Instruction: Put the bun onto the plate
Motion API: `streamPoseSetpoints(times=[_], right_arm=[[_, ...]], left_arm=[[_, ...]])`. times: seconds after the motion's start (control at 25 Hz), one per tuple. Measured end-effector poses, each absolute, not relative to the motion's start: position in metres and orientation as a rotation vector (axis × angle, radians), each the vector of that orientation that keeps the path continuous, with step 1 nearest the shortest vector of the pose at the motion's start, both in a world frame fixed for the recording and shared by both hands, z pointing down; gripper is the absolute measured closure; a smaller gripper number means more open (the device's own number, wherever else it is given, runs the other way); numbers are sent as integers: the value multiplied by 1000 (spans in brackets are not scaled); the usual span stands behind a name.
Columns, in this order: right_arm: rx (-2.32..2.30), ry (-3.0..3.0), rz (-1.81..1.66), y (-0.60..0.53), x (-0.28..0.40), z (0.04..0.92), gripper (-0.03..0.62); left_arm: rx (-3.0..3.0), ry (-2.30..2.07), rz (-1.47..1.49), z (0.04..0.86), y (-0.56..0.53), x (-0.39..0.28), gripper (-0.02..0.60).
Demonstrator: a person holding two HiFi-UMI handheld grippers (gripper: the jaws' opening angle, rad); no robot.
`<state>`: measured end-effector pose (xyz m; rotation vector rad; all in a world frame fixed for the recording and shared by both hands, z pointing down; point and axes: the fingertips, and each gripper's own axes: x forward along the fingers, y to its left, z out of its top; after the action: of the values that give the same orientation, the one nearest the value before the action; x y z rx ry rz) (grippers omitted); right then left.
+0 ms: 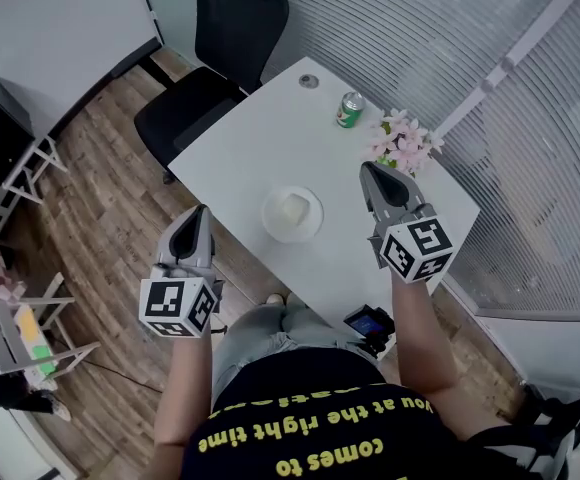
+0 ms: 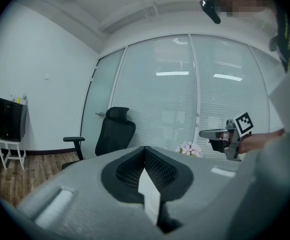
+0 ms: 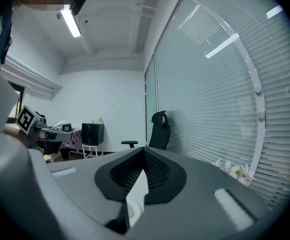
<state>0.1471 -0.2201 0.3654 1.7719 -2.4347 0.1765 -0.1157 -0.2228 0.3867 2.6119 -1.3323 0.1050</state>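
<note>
A pale bun [image 1: 292, 208] lies on a white plate [image 1: 312, 228] in the middle of the white table [image 1: 270, 138]. My left gripper [image 1: 202, 212] hangs shut off the table's near-left edge, left of the plate, with nothing in it. Over the table to the right of the plate, my right gripper [image 1: 371, 169] is raised, shut and empty. Both point about level, away from the plate. In the left gripper view the jaws [image 2: 145, 151] meet with nothing between them. The same holds in the right gripper view [image 3: 145, 154].
A green can [image 1: 350, 109] and pink flowers [image 1: 402, 140] stand at the table's far right. A black office chair [image 1: 215, 58] sits at the far end. A glass wall with blinds [image 1: 530, 118] runs along the right. Folding racks [image 1: 20, 328] stand on the wood floor at left.
</note>
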Motion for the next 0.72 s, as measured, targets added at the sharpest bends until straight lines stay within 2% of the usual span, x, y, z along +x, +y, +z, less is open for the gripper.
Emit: streamPoseSetpoints(times=[0.72], right_arm=[[1794,-2444,149,-221,153,363,588]], left_arm=[[2620,-1339,118,387,-230,-110,581]])
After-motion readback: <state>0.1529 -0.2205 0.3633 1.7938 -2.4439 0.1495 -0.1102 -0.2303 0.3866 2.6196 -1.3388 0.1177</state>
